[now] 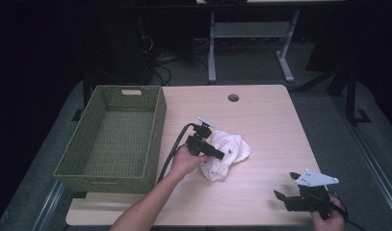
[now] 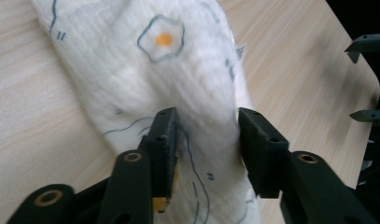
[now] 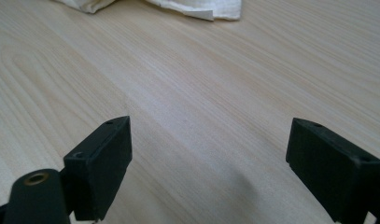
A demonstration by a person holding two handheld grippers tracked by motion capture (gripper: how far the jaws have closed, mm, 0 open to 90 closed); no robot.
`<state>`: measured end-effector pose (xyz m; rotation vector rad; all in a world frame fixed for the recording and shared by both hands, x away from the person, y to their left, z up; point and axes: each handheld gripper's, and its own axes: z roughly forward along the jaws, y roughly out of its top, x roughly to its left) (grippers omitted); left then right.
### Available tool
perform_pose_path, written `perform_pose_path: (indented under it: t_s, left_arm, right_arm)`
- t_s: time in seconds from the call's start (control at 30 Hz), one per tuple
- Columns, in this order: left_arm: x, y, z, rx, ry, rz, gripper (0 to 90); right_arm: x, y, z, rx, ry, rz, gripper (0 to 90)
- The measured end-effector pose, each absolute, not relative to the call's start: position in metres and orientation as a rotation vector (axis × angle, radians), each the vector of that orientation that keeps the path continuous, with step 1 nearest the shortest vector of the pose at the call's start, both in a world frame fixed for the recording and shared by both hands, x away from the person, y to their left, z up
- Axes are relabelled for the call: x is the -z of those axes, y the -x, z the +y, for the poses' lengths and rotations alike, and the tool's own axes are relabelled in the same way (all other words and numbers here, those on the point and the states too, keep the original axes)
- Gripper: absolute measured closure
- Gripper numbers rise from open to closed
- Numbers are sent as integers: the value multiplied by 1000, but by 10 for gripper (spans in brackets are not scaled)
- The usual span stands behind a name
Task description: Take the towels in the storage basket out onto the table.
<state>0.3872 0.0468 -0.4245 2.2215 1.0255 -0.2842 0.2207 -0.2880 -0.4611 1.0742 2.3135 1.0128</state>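
A crumpled white cloth with blue line drawings and an orange dot lies in the middle of the wooden table. My left gripper rests down on the cloth's left part. In the left gripper view the cloth runs between the jaws of the left gripper, which stand apart and do not squeeze it. My right gripper is open near the table's front right corner. In the right gripper view the right gripper hangs over bare wood, with the cloth's edge far ahead.
An empty green woven basket stands on the table's left side. A round cable hole sits near the far edge. A desk frame and cables stand on the dark floor beyond.
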Motion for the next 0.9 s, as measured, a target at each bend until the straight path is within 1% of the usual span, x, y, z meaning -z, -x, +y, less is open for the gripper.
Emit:
perform_pose_path:
  t_s: [0.27, 0.4, 0.47, 0.57, 0.7, 0.8, 0.83, 0.9]
  left_arm:
    - [422, -383, 47, 271, -2193, 1016, 495]
    - [417, -380, 50, 261, -2190, 1003, 433]
    - [415, -378, 53, 257, -2176, 1003, 425]
    - [411, -374, 56, 229, -2183, 993, 379]
    - [409, -370, 58, 210, -2176, 976, 354]
    - [408, -365, 59, 196, -2176, 955, 355]
    - [409, -363, 60, 171, -2192, 951, 347]
    - [410, -361, 62, 167, -2180, 955, 325]
  right_arm:
    - [461, -220, -288, -1015, -1070, 2312, 140]
    - [461, -220, -288, -1010, -1070, 2314, 140]
    - [461, -220, -288, -1009, -1071, 2315, 140]
    - [461, -220, -289, -1007, -1073, 2314, 140]
    - [462, -219, -289, -1003, -1077, 2314, 140]
    - [462, -220, -288, -999, -1076, 2318, 140]
    - [463, -220, -287, -998, -1078, 2320, 140]
    - [463, -220, -287, -995, -1082, 2322, 140]
